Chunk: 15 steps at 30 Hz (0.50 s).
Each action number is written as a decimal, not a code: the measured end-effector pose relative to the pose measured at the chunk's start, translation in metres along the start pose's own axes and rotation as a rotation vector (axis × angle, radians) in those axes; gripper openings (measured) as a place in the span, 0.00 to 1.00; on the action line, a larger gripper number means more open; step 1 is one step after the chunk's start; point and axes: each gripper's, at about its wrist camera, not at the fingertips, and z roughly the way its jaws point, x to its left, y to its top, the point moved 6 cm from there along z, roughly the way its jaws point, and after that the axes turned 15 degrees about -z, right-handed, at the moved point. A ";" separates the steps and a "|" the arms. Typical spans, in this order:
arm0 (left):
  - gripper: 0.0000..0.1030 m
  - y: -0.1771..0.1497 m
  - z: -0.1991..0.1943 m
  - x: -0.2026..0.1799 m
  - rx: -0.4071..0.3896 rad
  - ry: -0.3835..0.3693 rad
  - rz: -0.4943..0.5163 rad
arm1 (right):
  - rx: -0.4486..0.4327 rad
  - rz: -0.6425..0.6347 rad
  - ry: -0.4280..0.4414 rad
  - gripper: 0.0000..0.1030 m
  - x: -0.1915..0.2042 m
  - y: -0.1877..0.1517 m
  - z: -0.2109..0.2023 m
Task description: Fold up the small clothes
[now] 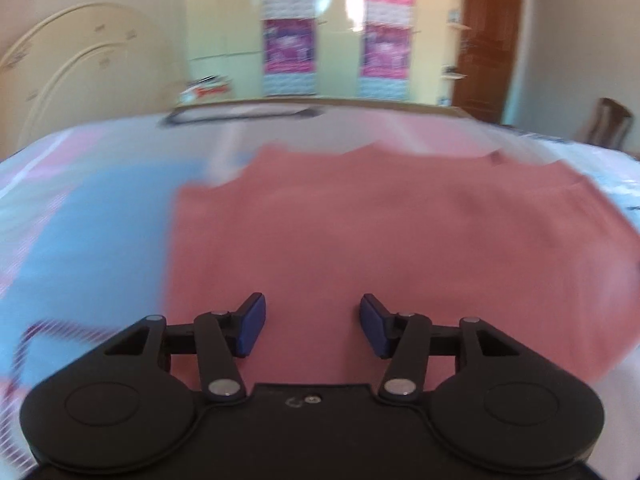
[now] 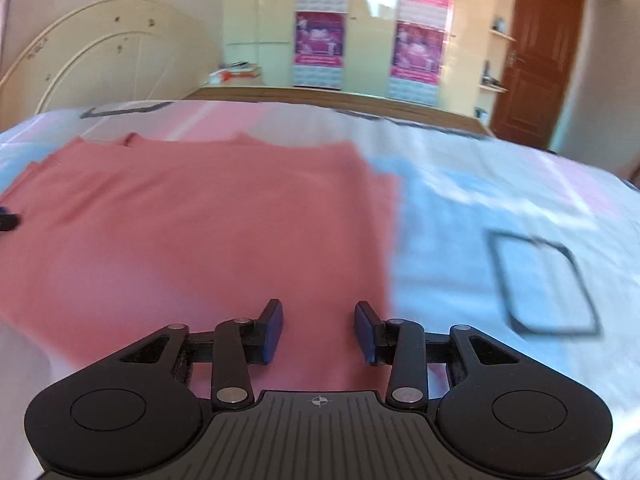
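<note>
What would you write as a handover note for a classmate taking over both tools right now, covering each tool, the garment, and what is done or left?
Left tool: open, nothing held, above the pink garment.
Right tool: open, nothing held, near the garment's right edge.
Garment lies flat on the patterned bedsheet, apparently partly folded; blur hides detail.
Left: grip the near edge and complete the folds.

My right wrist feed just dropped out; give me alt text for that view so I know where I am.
The right gripper hangs with open, empty jaws over the near right part of a pink garment spread flat on a pastel bedsheet. The picture is motion-blurred. Behind the bed stand a cream wardrobe and a brown door.
</note>
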 end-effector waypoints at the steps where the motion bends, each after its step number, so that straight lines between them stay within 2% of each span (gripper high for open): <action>1: 0.51 -0.001 -0.006 0.011 -0.010 -0.007 -0.018 | 0.007 0.002 -0.010 0.38 -0.005 -0.008 -0.006; 4: 0.48 0.000 -0.025 0.007 -0.017 0.013 -0.028 | 0.035 0.013 -0.036 0.38 -0.002 -0.017 -0.018; 6: 0.50 0.000 -0.037 -0.019 -0.042 -0.038 0.007 | -0.034 0.018 -0.036 0.38 0.015 -0.002 -0.032; 8: 0.50 -0.006 -0.041 -0.054 -0.040 -0.092 0.046 | -0.095 0.008 0.012 0.38 0.045 0.016 -0.040; 11: 0.50 -0.021 -0.035 -0.109 0.001 -0.159 0.076 | -0.121 -0.037 0.125 0.38 0.100 0.036 -0.033; 15: 0.49 -0.039 -0.024 -0.134 0.054 -0.140 0.087 | -0.081 -0.105 0.199 0.37 0.154 0.046 -0.016</action>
